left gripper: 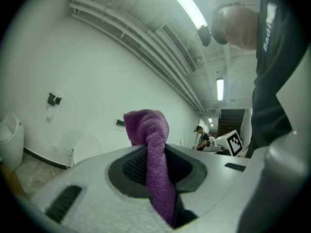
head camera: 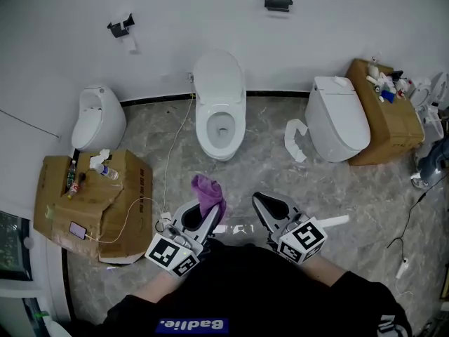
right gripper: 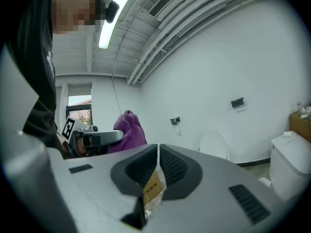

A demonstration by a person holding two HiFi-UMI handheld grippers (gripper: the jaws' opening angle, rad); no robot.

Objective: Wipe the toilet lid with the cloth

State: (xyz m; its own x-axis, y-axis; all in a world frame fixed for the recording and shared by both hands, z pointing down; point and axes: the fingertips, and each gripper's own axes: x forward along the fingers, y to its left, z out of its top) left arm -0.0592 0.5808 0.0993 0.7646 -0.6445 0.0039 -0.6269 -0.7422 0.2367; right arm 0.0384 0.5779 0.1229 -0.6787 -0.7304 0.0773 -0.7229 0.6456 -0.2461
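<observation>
- Head view, looking steeply down at a grey marbled floor [head camera: 295, 181]. A person stands at 6 o'clock with a gripper in each hand, both pointing toward 12 o'clock.
- At 12 o'clock, well apart from the grippers, a white toilet [head camera: 219, 128] stands against the wall. Its toilet lid [head camera: 219, 72] is raised and leans back upright, so the bowl is open.
- The left gripper [head camera: 200, 216] is clamped on a purple cloth [head camera: 208, 192]. In the left gripper view the cloth [left gripper: 146, 125] sits pinched between the dark pads, with a bunched fold rising above the jaws and a tail hanging below.
- Holding it by the middle likely leaves a free wad of fabric at the front, ready to press against the lid.
- The right gripper [head camera: 270, 206] hovers just beside the left one, at its 3 o'clock. In the right gripper view its jaws are pressed together with only a thin slit between them and nothing gripped [right gripper: 158, 161]. A small yellowish tag shows low behind the pads.
- My reading: the empty gripper is kept free and out of the wiping path.
- A second toilet [head camera: 337, 118], lid down, stands at 2 o'clock, beside a cardboard box [head camera: 389, 128] of bottles.
- An open cardboard carton [head camera: 130, 209] lies at 9 o'clock.
- The wiping has not begun; the cloth is nowhere near the lid.
</observation>
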